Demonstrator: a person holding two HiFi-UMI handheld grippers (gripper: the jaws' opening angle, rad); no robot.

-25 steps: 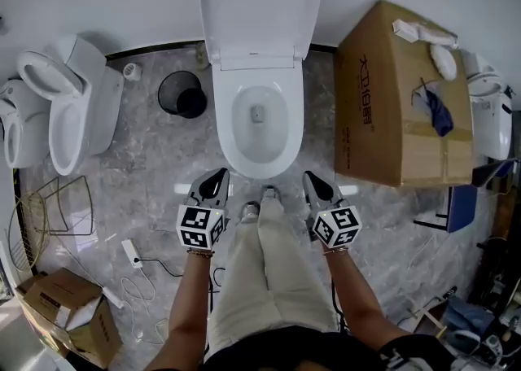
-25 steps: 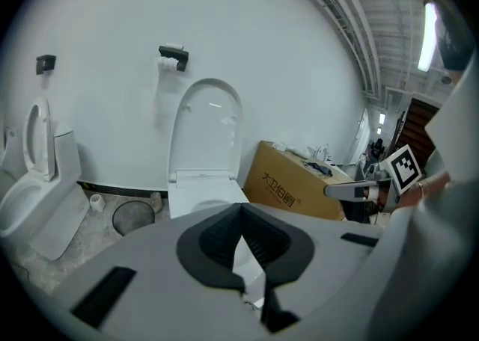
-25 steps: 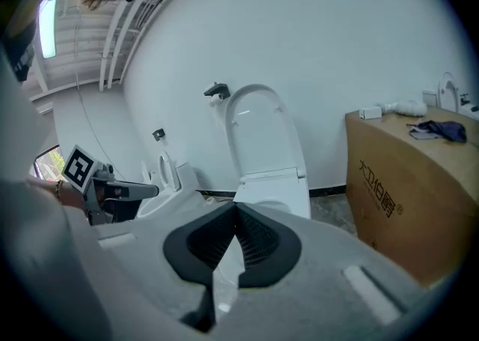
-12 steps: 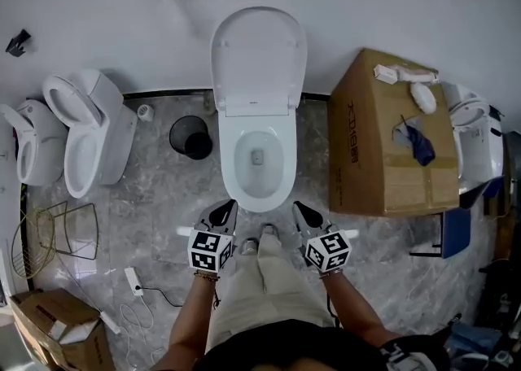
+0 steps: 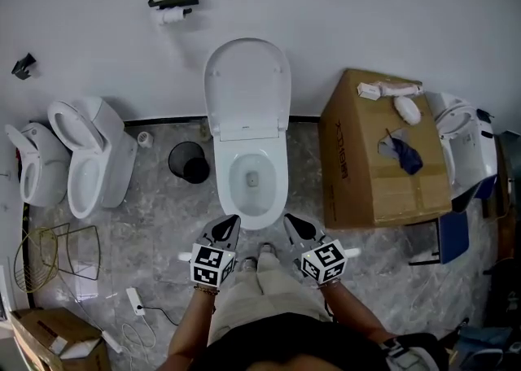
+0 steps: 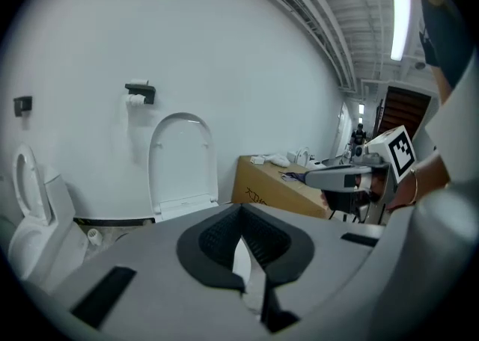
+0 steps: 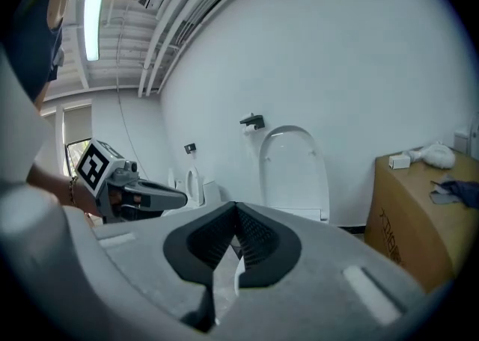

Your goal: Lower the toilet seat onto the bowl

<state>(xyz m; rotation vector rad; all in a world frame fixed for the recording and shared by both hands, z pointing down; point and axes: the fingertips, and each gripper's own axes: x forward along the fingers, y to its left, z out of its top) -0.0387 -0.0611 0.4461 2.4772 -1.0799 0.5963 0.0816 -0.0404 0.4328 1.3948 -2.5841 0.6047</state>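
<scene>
The white toilet stands at the middle of the back wall. Its seat and lid (image 5: pixel 247 89) are raised upright against the wall above the open bowl (image 5: pixel 252 178). My left gripper (image 5: pixel 231 223) and right gripper (image 5: pixel 290 221) hover side by side just in front of the bowl's front rim, both shut and empty, touching nothing. In the left gripper view the raised seat (image 6: pixel 182 160) stands ahead beyond the shut jaws, with the right gripper (image 6: pixel 344 177) off to the side. The right gripper view shows the seat (image 7: pixel 293 171) ahead and the left gripper (image 7: pixel 142 197) alongside.
A large cardboard box (image 5: pixel 383 158) stands right of the toilet, with another toilet (image 5: pixel 460 141) behind it. A black waste bin (image 5: pixel 189 162) and two more toilets (image 5: pixel 89 158) are on the left. A wire basket (image 5: pixel 41 259) and power strip (image 5: pixel 134 300) lie on the floor.
Both grippers have risen together in front of the bowl, still shut. The head view has tilted up, showing more wall and the paper holder. The seat stays upright.
</scene>
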